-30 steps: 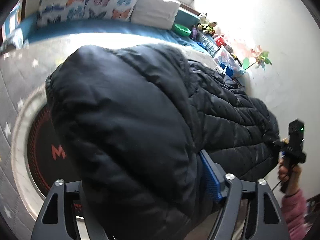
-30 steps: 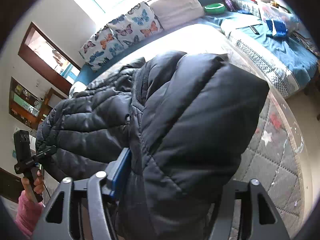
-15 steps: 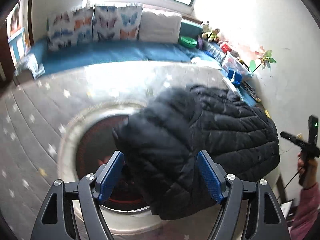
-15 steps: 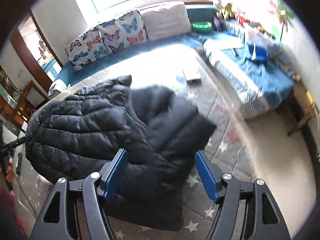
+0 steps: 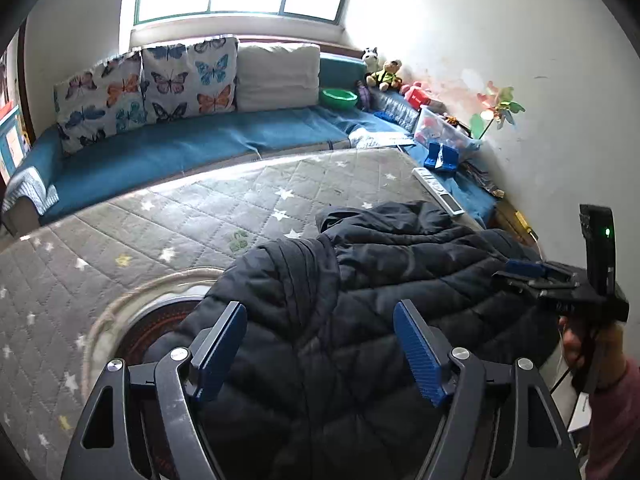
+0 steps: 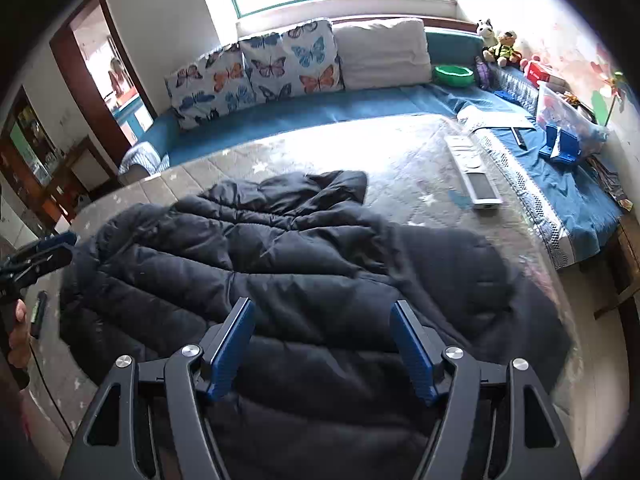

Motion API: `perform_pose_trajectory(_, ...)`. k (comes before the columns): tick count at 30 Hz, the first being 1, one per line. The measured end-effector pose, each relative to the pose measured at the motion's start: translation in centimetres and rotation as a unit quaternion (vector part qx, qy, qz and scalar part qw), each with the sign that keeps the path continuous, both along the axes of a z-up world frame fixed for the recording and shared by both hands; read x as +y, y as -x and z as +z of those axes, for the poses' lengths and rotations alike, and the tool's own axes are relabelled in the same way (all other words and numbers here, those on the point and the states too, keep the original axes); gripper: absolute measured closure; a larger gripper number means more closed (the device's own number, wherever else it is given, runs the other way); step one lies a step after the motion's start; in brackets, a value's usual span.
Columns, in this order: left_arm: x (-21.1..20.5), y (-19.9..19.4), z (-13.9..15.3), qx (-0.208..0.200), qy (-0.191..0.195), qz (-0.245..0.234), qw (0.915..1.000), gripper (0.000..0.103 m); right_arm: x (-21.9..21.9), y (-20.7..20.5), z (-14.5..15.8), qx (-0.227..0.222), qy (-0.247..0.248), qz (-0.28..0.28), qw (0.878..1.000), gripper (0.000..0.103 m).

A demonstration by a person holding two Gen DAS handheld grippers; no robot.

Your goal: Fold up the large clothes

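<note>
A large black quilted puffer jacket [image 5: 360, 280] lies spread and rumpled on the grey star-patterned mat [image 5: 180, 220]; it also shows in the right wrist view [image 6: 300, 264]. My left gripper [image 5: 320, 336] is open and empty, hovering above the jacket's near edge. My right gripper [image 6: 322, 336] is open and empty above the jacket's other near edge. The right gripper also shows at the right of the left wrist view [image 5: 536, 276], and the left gripper at the left edge of the right wrist view [image 6: 40, 252].
A blue cushioned bench [image 5: 200, 148] with butterfly pillows [image 5: 160, 84] runs along the back. A green bowl [image 5: 338, 98], stuffed toys and boxes sit at the back right. A white remote-like device [image 6: 472, 168] lies on the mat. A round red-and-black mat [image 5: 152, 328] lies under the jacket.
Both grippers were shut on the jacket and held it up a second ago. They opened, the jacket dropped onto the mat, and both grippers have pulled back above it.
</note>
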State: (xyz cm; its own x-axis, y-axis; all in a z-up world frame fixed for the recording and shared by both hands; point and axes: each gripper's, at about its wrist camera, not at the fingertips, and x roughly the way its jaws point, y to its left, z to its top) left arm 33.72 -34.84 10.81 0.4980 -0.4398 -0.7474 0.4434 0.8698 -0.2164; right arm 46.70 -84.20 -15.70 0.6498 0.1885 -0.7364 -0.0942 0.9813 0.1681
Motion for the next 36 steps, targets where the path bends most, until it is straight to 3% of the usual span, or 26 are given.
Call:
perform_pose_trajectory(6, -0.5, -3.5, -5.1, 0.042, -0.016, 0.007, 0.9990, 0.039, 1.6, -2.2, -2.5, 0.015, 0.037, -0.008, 0.999, 0.027)
perform_pose_trajectory(9, -0.3, -4.1, -8.0, 0.060, -0.030, 0.008, 0.9977, 0.040, 1.4, -2.7, -3.1, 0.022, 0.033, -0.005, 0.999, 0.027)
perform_pose_trajectory(15, 0.9, -4.4, -10.8, 0.067, -0.015, 0.016, 0.9975, 0.039, 2.3, -2.9, -3.6, 0.009, 0.037, 0.005, 0.999, 0.027)
perform_pose_trajectory(24, 0.9, -3.6, -11.6, 0.058, -0.037, 0.019, 0.9975, 0.039, 2.6, -1.4, -2.2, 0.000, 0.052, 0.004, 0.999, 0.027)
perform_pose_trajectory(36, 1.1, -3.0, -11.8, 0.060, -0.037, 0.031, 0.9971, 0.039, 0.4, 6.7, -0.8, -0.005, 0.137, -0.016, 0.990, 0.027)
